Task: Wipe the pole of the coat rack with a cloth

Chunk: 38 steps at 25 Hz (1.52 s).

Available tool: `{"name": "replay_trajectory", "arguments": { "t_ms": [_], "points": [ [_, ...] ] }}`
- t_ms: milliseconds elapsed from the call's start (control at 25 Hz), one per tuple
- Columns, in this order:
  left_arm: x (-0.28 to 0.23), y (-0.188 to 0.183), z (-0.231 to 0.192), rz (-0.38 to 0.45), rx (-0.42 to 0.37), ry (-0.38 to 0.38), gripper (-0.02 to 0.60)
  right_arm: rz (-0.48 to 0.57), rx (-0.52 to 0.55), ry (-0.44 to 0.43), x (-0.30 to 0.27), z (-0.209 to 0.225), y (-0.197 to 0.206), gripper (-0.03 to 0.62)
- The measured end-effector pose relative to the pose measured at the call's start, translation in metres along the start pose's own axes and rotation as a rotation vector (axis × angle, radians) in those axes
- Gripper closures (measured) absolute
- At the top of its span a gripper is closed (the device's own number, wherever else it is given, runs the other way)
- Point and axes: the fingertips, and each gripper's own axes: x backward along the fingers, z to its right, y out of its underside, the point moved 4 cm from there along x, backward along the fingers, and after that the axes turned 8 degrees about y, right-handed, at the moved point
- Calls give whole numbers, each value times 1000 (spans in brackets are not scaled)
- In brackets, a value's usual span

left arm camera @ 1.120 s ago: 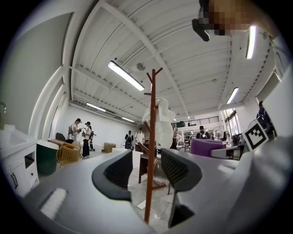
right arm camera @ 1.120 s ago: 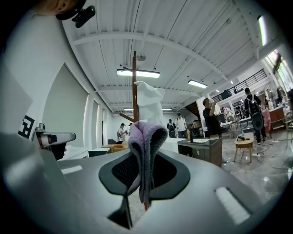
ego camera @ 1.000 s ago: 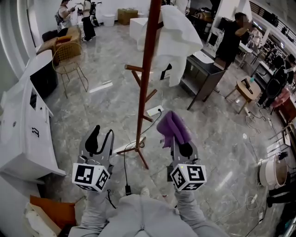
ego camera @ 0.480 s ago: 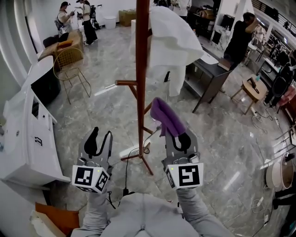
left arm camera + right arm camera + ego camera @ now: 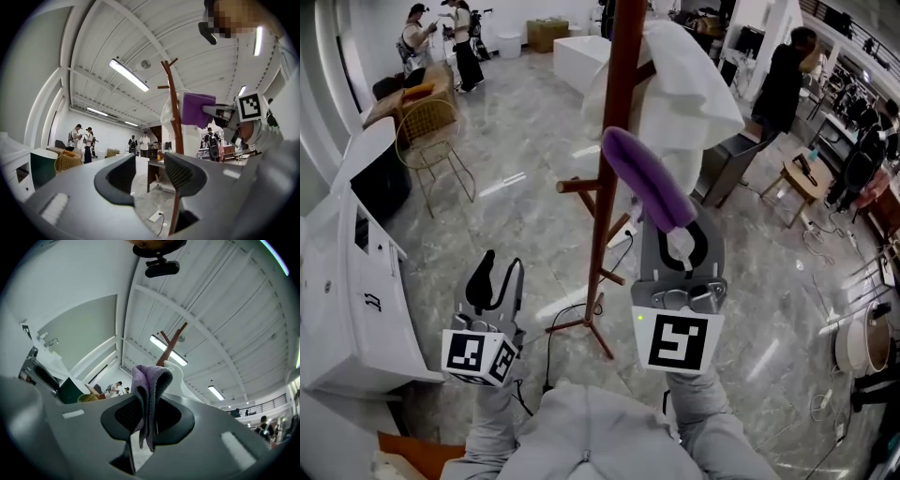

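A brown wooden coat rack pole (image 5: 616,112) stands ahead of me, with a white garment (image 5: 689,94) hanging on its right side. My right gripper (image 5: 673,225) is raised and shut on a folded purple cloth (image 5: 649,178), whose upper end lies close to the pole, just right of it. The purple cloth (image 5: 149,394) hangs pinched between the jaws in the right gripper view, with the pole (image 5: 168,348) behind it. My left gripper (image 5: 495,281) is held low and left of the pole, open and empty. In the left gripper view the pole (image 5: 174,108) and the purple cloth (image 5: 196,109) show ahead.
The rack's legs (image 5: 591,323) spread over a marble floor with a cable and power strip (image 5: 614,223). A white cabinet (image 5: 347,253) stands at left, a wire chair (image 5: 431,131) behind it, a dark desk (image 5: 727,164) at right. People stand at the back and right.
My right gripper has lifted the purple cloth up and toward the pole. The left gripper has stayed low. My view has shifted closer to the rack.
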Motion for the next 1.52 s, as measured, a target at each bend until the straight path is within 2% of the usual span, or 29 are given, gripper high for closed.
{"name": "replay_trajectory", "arguments": {
  "t_ms": [120,360,480,640,760,1080,1280,1520],
  "points": [
    [-6,3,-13,3,11,10,376,-21,67,24,-21,-1,-4,542],
    [-18,8,-30,9,31,36,376,-142,252,41,-49,-11,3,542],
    [-23,13,-34,8,43,45,376,-135,313,33,-55,-23,14,542],
    [-27,18,-39,3,51,49,376,-119,343,12,-55,-40,30,542],
    [-29,18,-41,0,54,50,376,-138,337,-12,-49,-49,40,542],
    [-31,25,-43,-17,64,42,376,-220,223,-58,-28,-62,72,542],
    [-31,28,-44,-25,65,39,376,-326,166,-91,-14,-67,91,542],
    [-27,28,-44,-42,61,32,376,-385,128,-137,8,-84,128,542]
  ]
}}
